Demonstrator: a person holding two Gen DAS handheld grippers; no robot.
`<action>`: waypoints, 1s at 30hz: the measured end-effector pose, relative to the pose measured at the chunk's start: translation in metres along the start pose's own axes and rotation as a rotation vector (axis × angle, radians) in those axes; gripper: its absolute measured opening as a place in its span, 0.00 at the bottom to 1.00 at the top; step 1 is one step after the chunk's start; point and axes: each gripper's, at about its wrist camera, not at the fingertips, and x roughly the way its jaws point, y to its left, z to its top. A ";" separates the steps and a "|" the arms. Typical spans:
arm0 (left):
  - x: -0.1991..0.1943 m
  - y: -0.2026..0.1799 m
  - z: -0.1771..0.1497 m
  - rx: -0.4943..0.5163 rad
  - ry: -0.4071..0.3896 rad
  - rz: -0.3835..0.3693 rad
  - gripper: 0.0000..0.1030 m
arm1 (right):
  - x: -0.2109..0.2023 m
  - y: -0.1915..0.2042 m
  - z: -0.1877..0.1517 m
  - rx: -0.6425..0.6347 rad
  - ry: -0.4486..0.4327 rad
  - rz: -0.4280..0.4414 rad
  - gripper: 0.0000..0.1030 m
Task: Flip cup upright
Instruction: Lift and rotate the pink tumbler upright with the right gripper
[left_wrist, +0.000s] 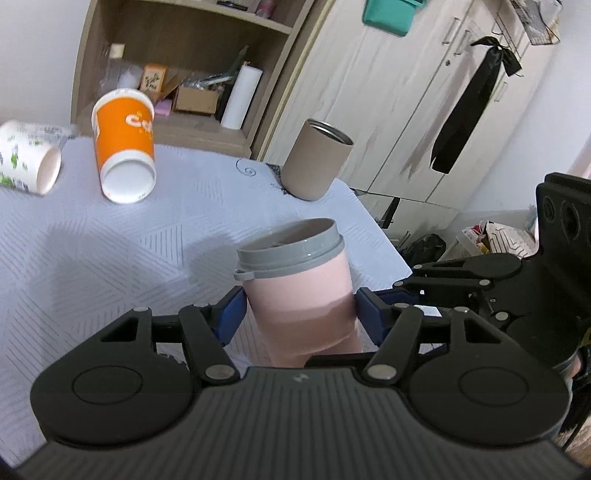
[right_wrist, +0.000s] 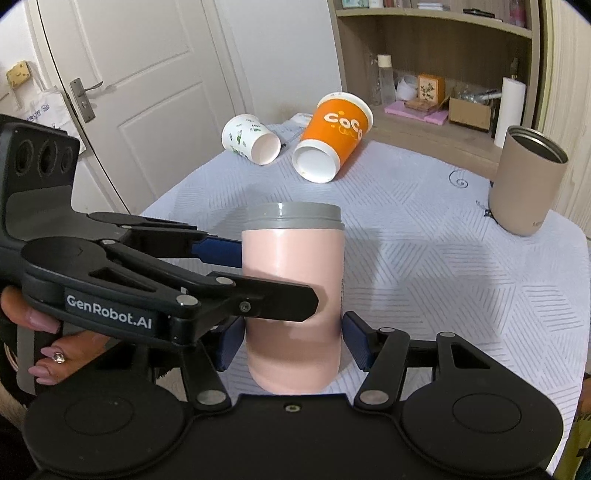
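While upright, pink cup (right_wrist: 293, 295) between jaws

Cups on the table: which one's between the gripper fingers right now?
The pink cup with the grey lid, standing upright. The orange cup and white floral cup lie on their sides farther back; the tan tumbler stands apart.

White panelled door (right_wrist: 147, 92) on one side, open wooden shelf unit (right_wrist: 443, 74) behind the bed (right_wrist: 461, 277), pale wood-grain wardrobe (left_wrist: 399, 92) beside it. White walls, even indoor light.
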 end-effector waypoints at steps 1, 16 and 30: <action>-0.002 -0.001 0.000 0.009 -0.003 0.002 0.62 | 0.000 0.002 0.000 -0.005 -0.006 -0.004 0.62; -0.015 -0.010 0.012 0.167 -0.056 0.031 0.60 | -0.003 0.018 0.004 -0.095 -0.101 -0.071 0.62; -0.010 -0.007 0.041 0.273 -0.119 0.041 0.59 | 0.013 0.017 0.020 -0.191 -0.199 -0.160 0.62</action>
